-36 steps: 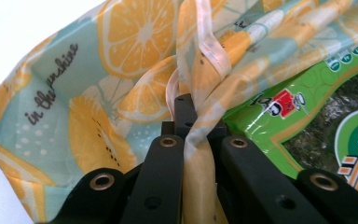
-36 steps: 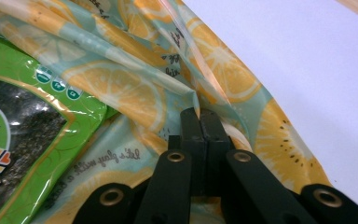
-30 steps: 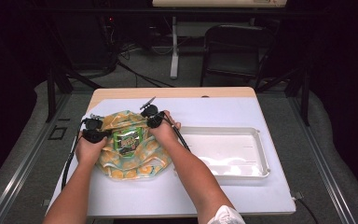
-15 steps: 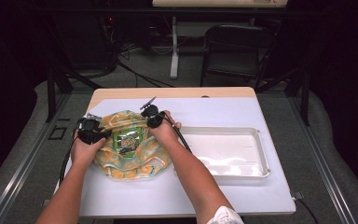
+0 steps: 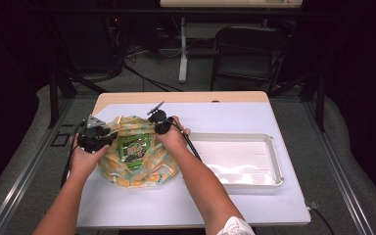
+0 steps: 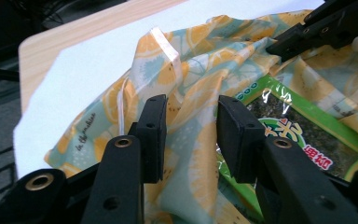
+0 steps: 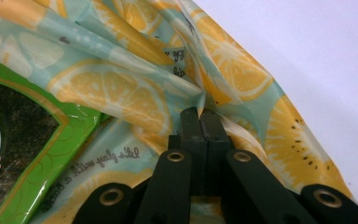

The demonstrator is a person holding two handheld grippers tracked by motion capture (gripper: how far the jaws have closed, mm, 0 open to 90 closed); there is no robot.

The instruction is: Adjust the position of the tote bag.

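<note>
My left gripper [image 5: 108, 138] has just let go of the lemon-print bag [image 5: 138, 164]: its fingers [image 6: 152, 135] have been opening and now stand apart, with a fold of the bag's cloth showing between them but neither pad pressing on it. A second ago that gripper sat lower against the bag's left edge; now it hangs a little above and outside that edge. My right gripper [image 5: 162, 126] has not moved and stays clenched on a pinch of the bag's rim at its far right side, the cloth gathered into a pucker at the fingertips [image 7: 204, 123].

The bag lies crumpled on the white surface [image 5: 142, 205], left of the white tray [image 5: 273, 161], mouth up, with the green snack packet [image 5: 133, 147] lying in its opening. I judge the left side is being regripped: with one edge free, the mouth could sag shut over the packet, so my next hold should take the rim by the pale ribbon loop [image 6: 168, 49].
</note>
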